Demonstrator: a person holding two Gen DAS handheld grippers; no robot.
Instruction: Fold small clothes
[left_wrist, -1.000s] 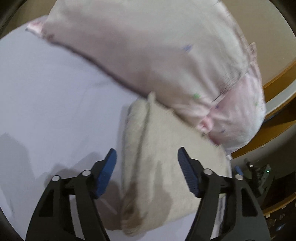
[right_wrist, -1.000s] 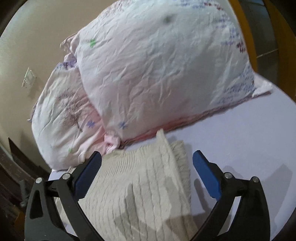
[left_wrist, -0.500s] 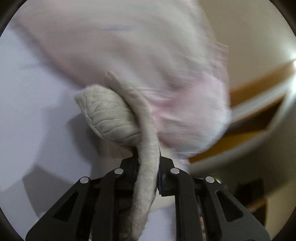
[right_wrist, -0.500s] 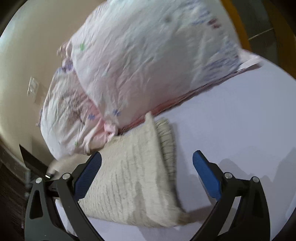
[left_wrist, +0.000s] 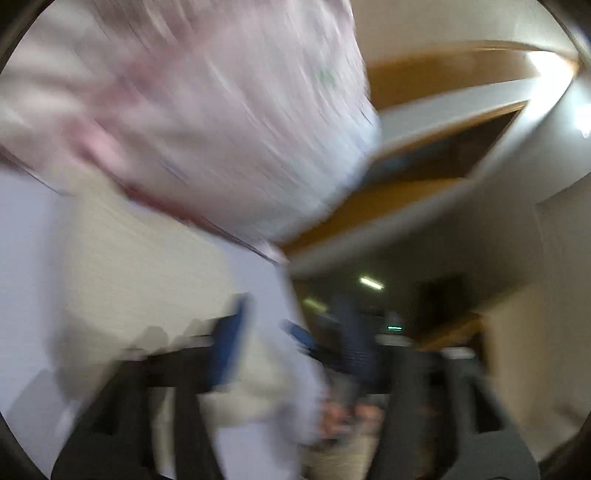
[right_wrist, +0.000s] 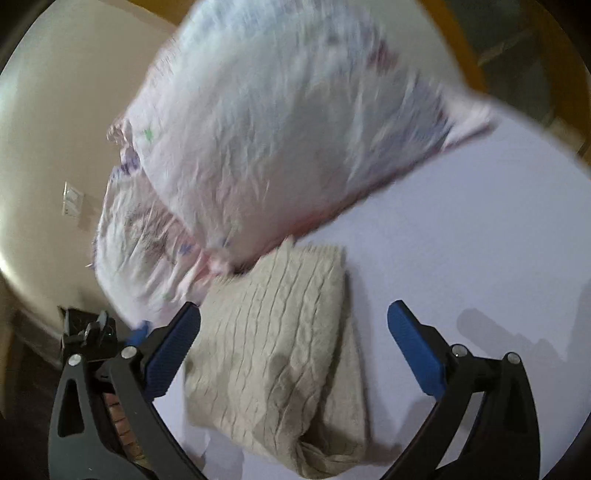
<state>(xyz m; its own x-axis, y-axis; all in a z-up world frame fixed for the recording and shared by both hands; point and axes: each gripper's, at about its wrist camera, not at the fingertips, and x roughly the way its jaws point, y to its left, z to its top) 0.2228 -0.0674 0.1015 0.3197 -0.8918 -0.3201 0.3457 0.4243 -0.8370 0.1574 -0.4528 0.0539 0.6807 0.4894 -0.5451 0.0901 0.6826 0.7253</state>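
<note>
A folded cream cable-knit sweater (right_wrist: 280, 339) lies on the white bed sheet (right_wrist: 461, 240), its far edge against a pink pillow. My right gripper (right_wrist: 291, 343) is open and empty, its jaws spread wide just above the sweater. The left wrist view is heavily blurred. There the left gripper (left_wrist: 291, 347) shows blue pads (left_wrist: 229, 343) apart, with nothing seen between them; the cream sweater (left_wrist: 129, 280) is a blur at the left.
Two pink patterned pillows (right_wrist: 295, 122) lean against the beige wall behind the sweater; one shows in the left wrist view (left_wrist: 221, 110). A wooden headboard or shelf (left_wrist: 424, 162) and dark room lie to the right. A dark device (right_wrist: 92, 332) sits beyond the bed's left edge.
The left gripper was shut on the sweater's edge half a second ago; now it has let go, opened and swung fast to the right. The sweater lies flat again. The right gripper stayed open.
</note>
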